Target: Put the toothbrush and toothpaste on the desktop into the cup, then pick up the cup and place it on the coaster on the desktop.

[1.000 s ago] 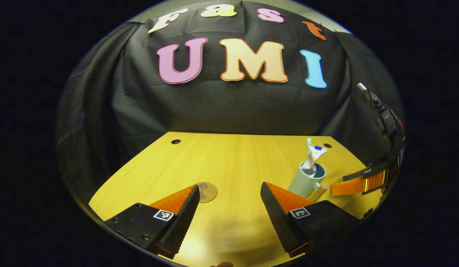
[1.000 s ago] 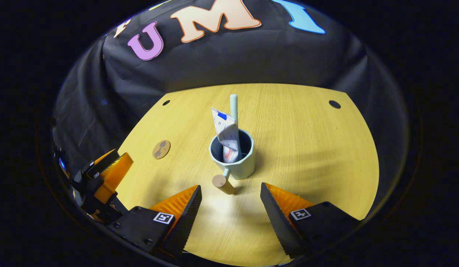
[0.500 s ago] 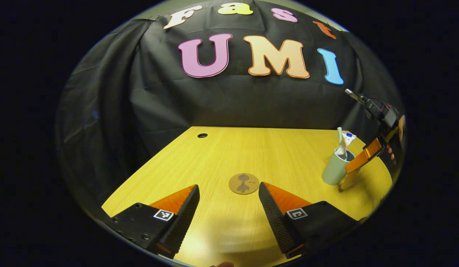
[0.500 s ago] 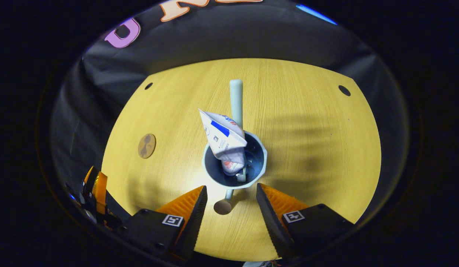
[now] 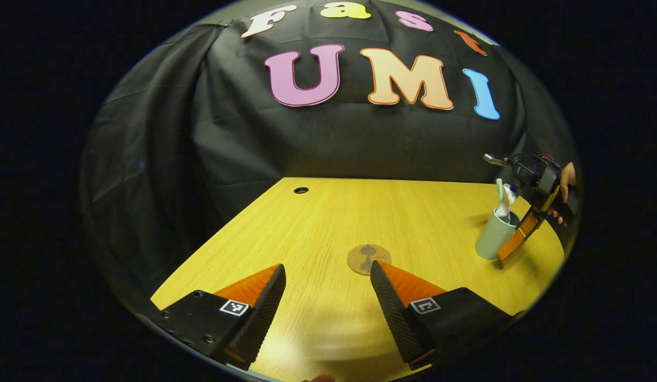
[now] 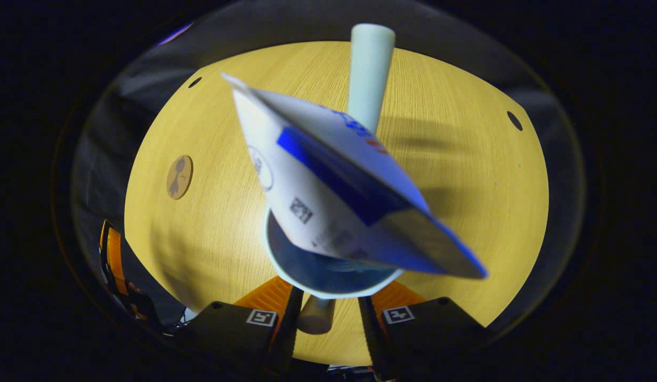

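A pale green cup point(image 6: 328, 276) stands upright at lower centre of the right gripper view, holding a white-and-blue toothpaste tube point(image 6: 333, 196) that leans left and a pale green toothbrush point(image 6: 368, 74) rising behind it. A round brown coaster point(image 6: 179, 176) lies flat on the desktop at left, well apart from the cup.

toothpaste point(image 6: 333, 196) and toothbrush point(image 6: 368, 74) stand in cup point(image 5: 493, 241); coaster point(image 5: 368, 259) left of cup, well apart; both on desktop point(image 5: 317, 228)
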`<action>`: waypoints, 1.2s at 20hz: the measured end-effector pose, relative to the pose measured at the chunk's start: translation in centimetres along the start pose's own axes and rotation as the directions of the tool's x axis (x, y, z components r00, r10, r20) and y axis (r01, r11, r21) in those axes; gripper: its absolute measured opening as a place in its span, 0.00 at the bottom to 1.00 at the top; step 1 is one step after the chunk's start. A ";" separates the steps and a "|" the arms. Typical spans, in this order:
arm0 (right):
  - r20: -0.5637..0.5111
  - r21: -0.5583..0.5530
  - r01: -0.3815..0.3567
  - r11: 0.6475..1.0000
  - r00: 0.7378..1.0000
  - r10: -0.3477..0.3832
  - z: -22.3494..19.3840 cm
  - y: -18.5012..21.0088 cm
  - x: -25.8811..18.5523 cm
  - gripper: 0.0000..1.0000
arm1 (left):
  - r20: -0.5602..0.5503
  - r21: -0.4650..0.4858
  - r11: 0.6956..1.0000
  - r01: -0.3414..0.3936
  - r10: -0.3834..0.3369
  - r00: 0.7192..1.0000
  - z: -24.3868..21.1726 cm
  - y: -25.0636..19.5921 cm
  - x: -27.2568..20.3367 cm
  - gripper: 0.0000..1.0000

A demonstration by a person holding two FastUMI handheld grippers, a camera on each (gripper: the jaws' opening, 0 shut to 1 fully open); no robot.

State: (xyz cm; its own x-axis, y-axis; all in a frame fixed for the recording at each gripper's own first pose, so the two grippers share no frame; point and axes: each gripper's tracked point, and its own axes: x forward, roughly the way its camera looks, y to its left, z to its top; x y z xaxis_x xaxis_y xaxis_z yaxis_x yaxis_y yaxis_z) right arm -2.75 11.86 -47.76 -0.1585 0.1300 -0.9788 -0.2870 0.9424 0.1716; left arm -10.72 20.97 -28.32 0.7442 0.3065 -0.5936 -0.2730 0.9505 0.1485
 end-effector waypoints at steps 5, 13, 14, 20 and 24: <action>0.013 -0.012 0.033 0.999 0.999 -0.033 0.6 -0.6 0.3 0.30 | -0.012 -0.011 1.000 -0.008 0.008 1.000 -0.3 1.0 0.6 0.94; 0.062 -0.075 0.006 0.997 0.998 -0.002 0.7 0.5 -1.9 0.29 | -0.014 -0.008 1.000 -0.001 0.001 1.000 -0.4 2.2 1.8 0.94; 0.065 -0.091 0.005 0.996 0.998 0.001 0.8 1.0 -1.8 0.30 | -0.012 -0.010 1.000 0.001 -0.001 1.000 -0.4 2.3 2.0 0.94; 0.077 -0.168 -0.040 0.985 0.996 0.053 2.5 9.0 -2.1 0.29 | -0.008 -0.039 0.999 0.001 -0.001 1.000 0.0 4.0 3.0 0.94; 0.083 -0.228 -0.075 0.971 0.992 0.097 3.7 14.0 -2.1 0.29 | 0.004 -0.034 0.999 -0.009 0.009 1.000 0.1 5.9 3.3 0.94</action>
State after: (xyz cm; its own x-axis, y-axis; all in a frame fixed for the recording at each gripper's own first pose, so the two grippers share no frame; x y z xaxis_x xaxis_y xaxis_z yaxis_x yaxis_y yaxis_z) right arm -2.91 25.96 -43.67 -0.1065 0.2455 -0.9635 -0.4819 0.8349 0.2660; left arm -9.77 27.57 -29.30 0.7437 0.3156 -0.5893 -0.3005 0.9453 0.1271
